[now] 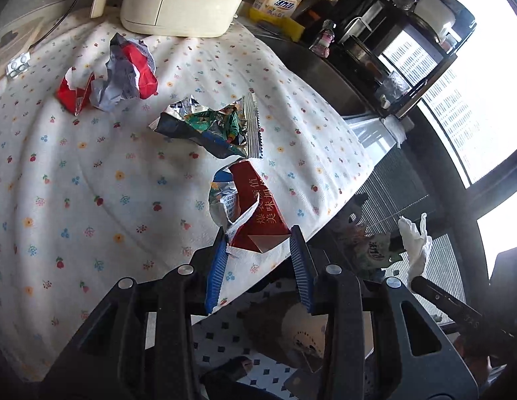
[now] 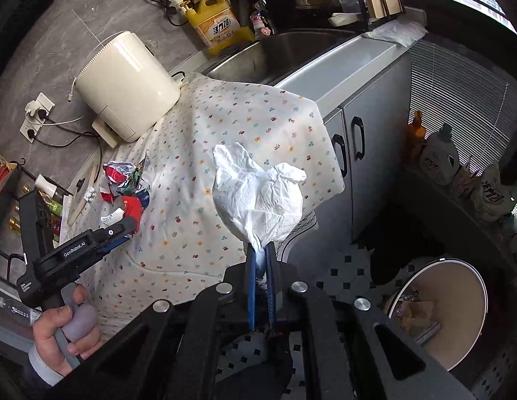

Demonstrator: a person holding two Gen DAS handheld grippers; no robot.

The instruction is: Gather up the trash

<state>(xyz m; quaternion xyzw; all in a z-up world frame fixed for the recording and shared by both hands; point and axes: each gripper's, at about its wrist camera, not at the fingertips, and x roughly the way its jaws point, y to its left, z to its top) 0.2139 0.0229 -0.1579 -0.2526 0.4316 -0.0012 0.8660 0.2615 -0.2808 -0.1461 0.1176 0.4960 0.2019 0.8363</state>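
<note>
My left gripper (image 1: 258, 230) is shut on a red snack wrapper (image 1: 258, 210) with printed characters. It holds the wrapper just above the near edge of the flowered cloth (image 1: 91, 183). In the right wrist view the left gripper (image 2: 128, 225), held by a hand (image 2: 63, 330), shows at the left with the red wrapper (image 2: 133, 206). My right gripper (image 2: 260, 246) is shut on a crumpled white paper tissue (image 2: 258, 193), lifted off the counter's edge. The tissue (image 1: 415, 243) also shows in the left wrist view. A crumpled red and white wrapper (image 1: 118, 73) and a green and blue foil wrapper (image 1: 208, 126) lie on the cloth.
A round white bin (image 2: 435, 261) with trash inside stands on the tiled floor, low on the right. A cream appliance (image 2: 125, 86), a yellow detergent bottle (image 2: 218, 23) and a steel sink (image 2: 291, 53) line the counter's far side. A blister pack (image 1: 18, 65) lies at the cloth's far left.
</note>
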